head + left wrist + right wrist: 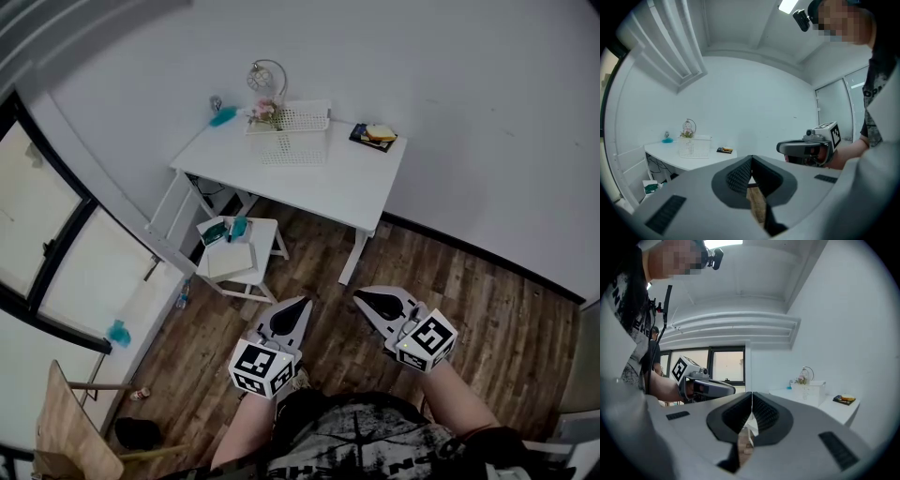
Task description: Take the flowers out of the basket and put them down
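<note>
Your left gripper (298,307) hangs low in front of you, its jaws pressed together with nothing between them; only floor shows beneath the tips. It points forward and a touch right, toward the white table (323,183) across the room.

The flowers (265,111) are well apart from both grippers. They sit at the left end of the white basket (302,119), which stands at the back of that table against the wall, its long side running along the wall. From where you stand, the flowers lie straight ahead and slightly to your left, almost in line above your left gripper, so that hand looks the nearer one for the reach. A small white stool (239,261) stands on the floor between you and the table's left side; approach past it on the right.

Your right gripper (367,300) is beside the left one at the same height, jaws also closed on nothing, and aims forward and slightly left.
</note>
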